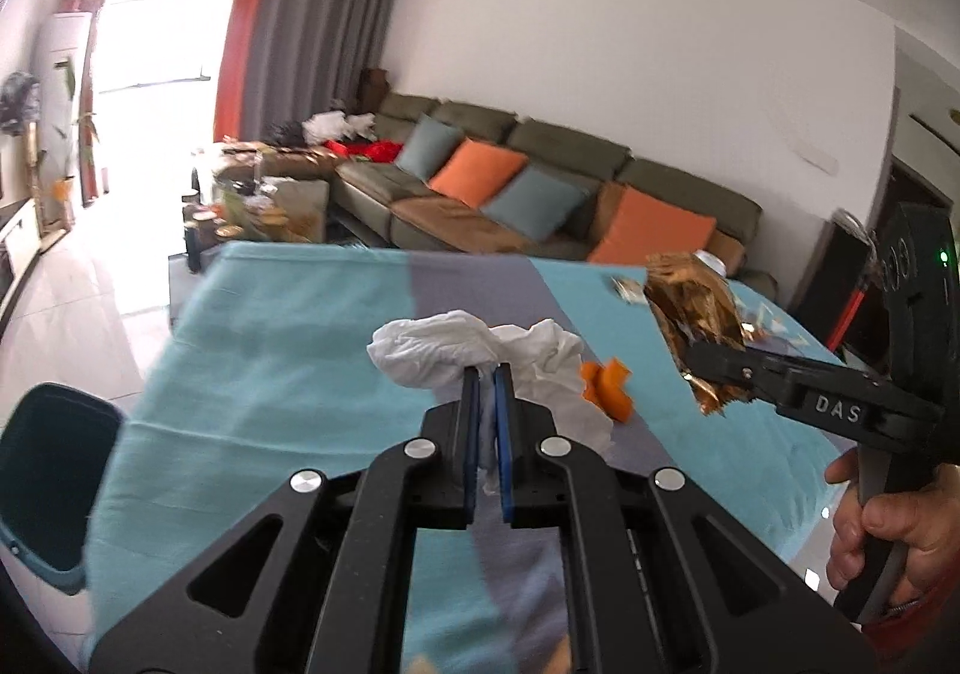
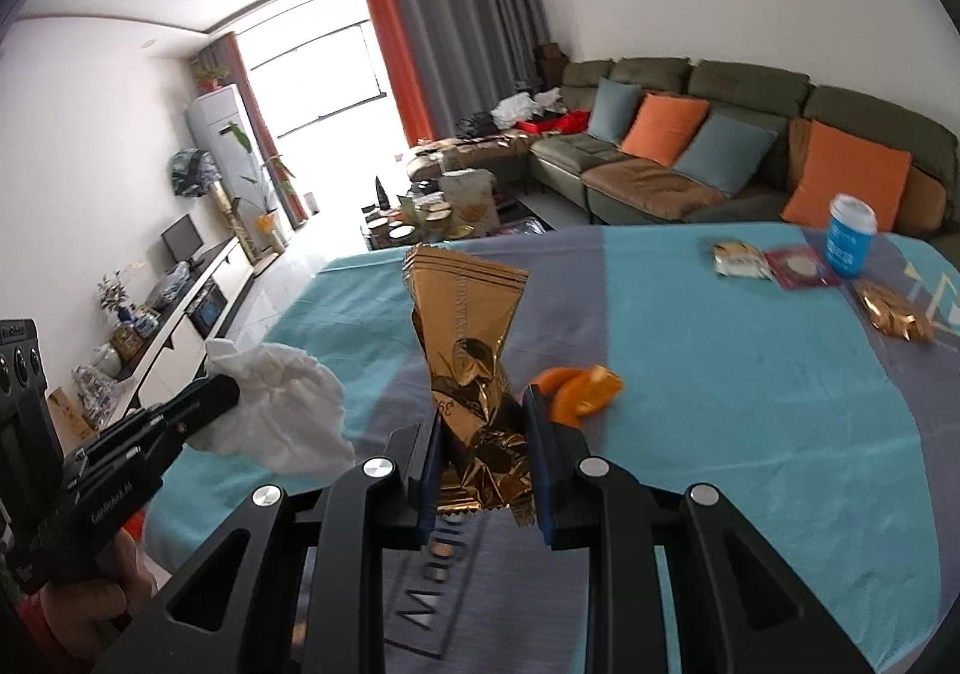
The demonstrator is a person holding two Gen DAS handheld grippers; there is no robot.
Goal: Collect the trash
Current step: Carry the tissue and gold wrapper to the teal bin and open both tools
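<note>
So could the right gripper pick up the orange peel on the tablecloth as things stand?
Probably not yet. The orange peel lies just beyond the right gripper with nothing between them, but its fingers are shut on the gold wrapper, which would have to be dropped first.

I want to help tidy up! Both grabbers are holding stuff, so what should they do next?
Probably carry both pieces to the dark teal bin beside the table and drop them in. The left gripper is shut on the white tissue, and the right gripper on the gold wrapper, so neither can pick up the orange peel yet.
</note>
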